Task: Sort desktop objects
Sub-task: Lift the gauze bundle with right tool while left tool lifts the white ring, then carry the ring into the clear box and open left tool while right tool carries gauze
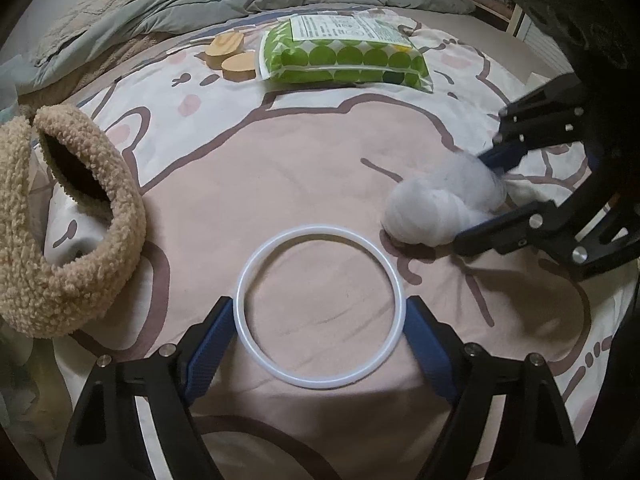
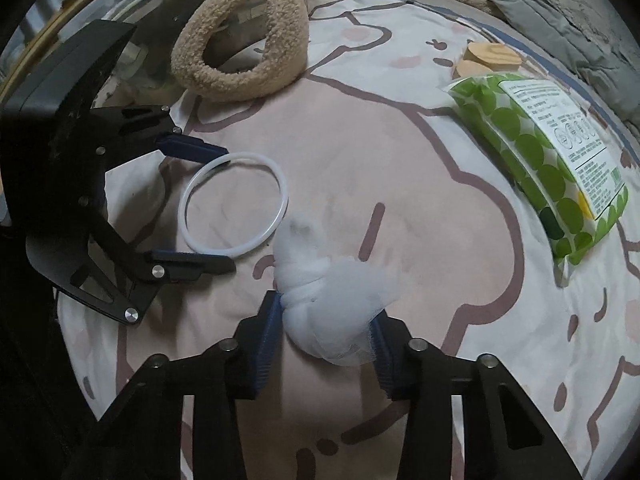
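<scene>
Only the right wrist view shows the right gripper (image 2: 326, 322) clamped on the white mesh bundle (image 2: 340, 312); left gripper (image 1: 320, 322) pads touch the white ring (image 1: 320, 385) both sides.

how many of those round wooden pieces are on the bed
2. Both wooden discs lie at the far side of the sheet, beside the green dotted packet: one partly overlapping the other. More could be hidden behind the packet.
</scene>
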{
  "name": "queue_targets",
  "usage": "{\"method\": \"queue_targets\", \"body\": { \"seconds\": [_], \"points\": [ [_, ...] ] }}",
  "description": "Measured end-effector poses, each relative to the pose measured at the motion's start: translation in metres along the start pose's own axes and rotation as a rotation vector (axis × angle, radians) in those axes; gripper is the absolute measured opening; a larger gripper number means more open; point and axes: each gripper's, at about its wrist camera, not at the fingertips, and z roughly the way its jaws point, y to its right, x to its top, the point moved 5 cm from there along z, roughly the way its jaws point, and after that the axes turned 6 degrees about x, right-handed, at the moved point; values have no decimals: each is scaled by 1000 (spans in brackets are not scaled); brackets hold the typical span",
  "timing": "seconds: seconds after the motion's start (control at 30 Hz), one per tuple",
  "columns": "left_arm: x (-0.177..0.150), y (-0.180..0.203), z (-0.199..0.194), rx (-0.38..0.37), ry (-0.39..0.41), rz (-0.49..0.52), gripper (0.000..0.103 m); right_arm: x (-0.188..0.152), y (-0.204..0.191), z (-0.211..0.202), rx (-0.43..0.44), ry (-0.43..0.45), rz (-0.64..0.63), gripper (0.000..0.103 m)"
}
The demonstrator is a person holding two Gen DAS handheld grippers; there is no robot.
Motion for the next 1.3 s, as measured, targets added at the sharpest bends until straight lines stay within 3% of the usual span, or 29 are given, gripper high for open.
{"method": "queue_targets", "body": {
  "seconds": [0.27,0.47,0.7,0.9,1.3],
  "points": [
    [11,-8,-17,5,43,-28,85,2,7,-9,-15,20,59,39],
    [22,-16,-39,18,97,-61,85,10,28,-41,5,106,189,39],
    [33,-25,-73,43,166,-86,85,31,22,-71,-19,209,230,39],
    [45,-32,-108,56,223,-115,85,59,15,-111,-30,320,219,39],
    [70,-67,-190,165,367,-199,85,109,-34,-175,-8,505,139,39]
  ]
}}
